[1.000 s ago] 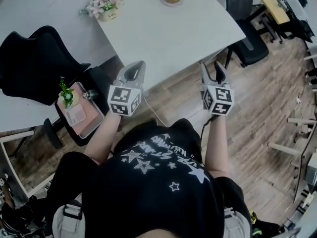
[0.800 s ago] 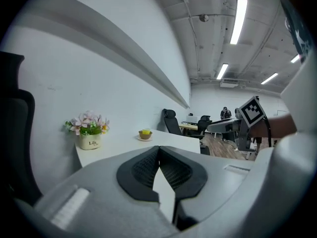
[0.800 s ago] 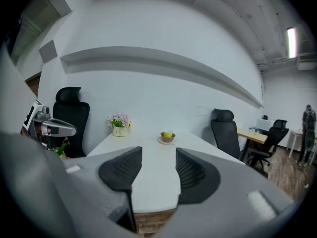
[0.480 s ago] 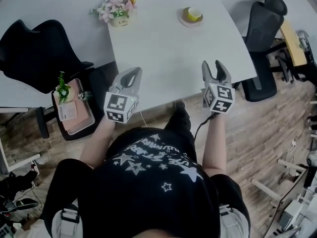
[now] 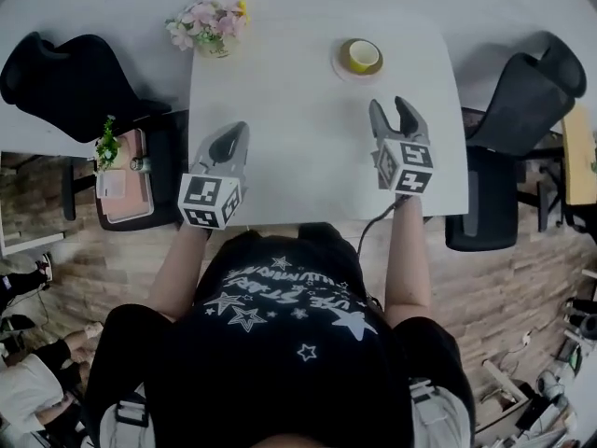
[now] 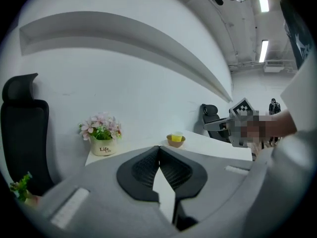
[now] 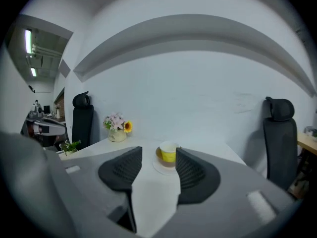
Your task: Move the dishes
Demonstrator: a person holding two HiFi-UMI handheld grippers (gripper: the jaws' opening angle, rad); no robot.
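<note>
A yellow cup (image 5: 362, 56) stands in a brown saucer on a pale round mat, at the far right of the white table (image 5: 298, 129). My right gripper (image 5: 389, 108) hovers open over the table, a short way in front of the cup and apart from it. The right gripper view frames the cup (image 7: 168, 152) between the open fingers of the right gripper (image 7: 158, 156), nothing held. My left gripper (image 5: 233, 138) hangs shut and empty over the table's left half. The left gripper view has the left gripper (image 6: 159, 150) with pads touching and the cup (image 6: 176, 139) far off.
A pot of pink flowers (image 5: 207, 21) stands at the table's far left corner. Black office chairs flank the table, left (image 5: 65, 77) and right (image 5: 532, 87). A pink box with a small plant (image 5: 117, 180) rests on a seat at the left. The table's near edge (image 5: 317, 220) is at my body.
The table has drawn nearer and squared up in view. Both grippers have come from the table's near edge to over its top, and the cup is closer to the right gripper.
</note>
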